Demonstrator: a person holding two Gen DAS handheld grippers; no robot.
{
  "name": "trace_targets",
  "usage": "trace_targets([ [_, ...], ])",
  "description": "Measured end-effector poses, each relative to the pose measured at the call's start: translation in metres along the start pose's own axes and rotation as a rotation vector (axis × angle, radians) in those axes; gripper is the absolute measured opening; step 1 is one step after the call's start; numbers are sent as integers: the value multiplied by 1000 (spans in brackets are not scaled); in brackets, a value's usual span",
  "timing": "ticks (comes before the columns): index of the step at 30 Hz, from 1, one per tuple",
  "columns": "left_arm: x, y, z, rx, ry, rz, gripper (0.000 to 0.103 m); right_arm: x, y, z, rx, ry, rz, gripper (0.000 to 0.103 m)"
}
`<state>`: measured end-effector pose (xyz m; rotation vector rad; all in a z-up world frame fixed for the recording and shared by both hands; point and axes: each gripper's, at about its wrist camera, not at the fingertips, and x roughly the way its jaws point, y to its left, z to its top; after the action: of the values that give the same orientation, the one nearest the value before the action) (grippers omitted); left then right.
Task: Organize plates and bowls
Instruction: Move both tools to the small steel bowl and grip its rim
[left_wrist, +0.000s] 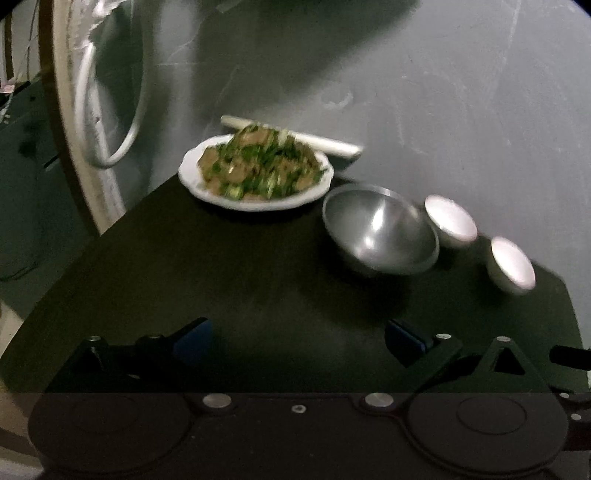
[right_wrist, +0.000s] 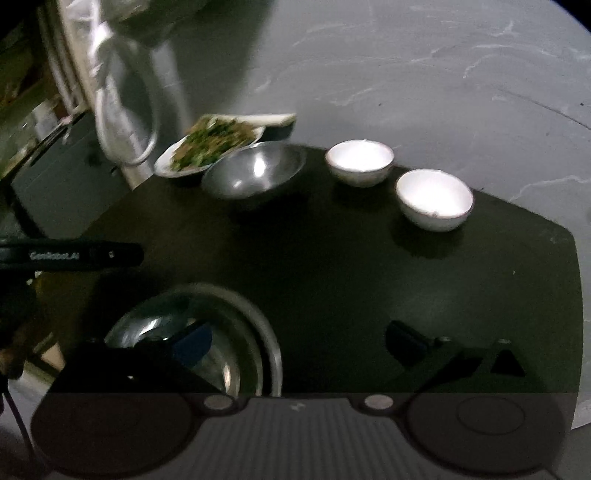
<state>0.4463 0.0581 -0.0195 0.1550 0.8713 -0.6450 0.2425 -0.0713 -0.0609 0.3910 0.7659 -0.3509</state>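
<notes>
Steel bowl sits between the food plate and two white bowls on the dark table; left gripper and right gripper both gape wide, empty.

Ahead of your left gripper, at the far edge of the dark table, sits a white scalloped plate heaped with a green and brown stir-fry, upright and flat. To its right, close by, an empty steel bowl stands upright, and beyond that two small white bowls sit side by side, apart from each other, both empty. From your right gripper the same row runs across the far edge, while a second, larger steel bowl lies right under its left finger, open side up; blur hides whether it is nested in another.
</notes>
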Motion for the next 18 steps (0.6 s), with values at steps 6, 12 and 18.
trace_targets([
  [6, 49, 6, 37, -43, -5, -21, 100, 39, -4, 48, 55, -46, -19, 102],
  [12, 81, 13, 53, -65, 27, -32, 100, 81, -5, 77, 63, -62, -19, 100],
  [18, 94, 16, 60, -81, 27, -50, 99, 113, 0, 94, 60, -54, -21, 96],
])
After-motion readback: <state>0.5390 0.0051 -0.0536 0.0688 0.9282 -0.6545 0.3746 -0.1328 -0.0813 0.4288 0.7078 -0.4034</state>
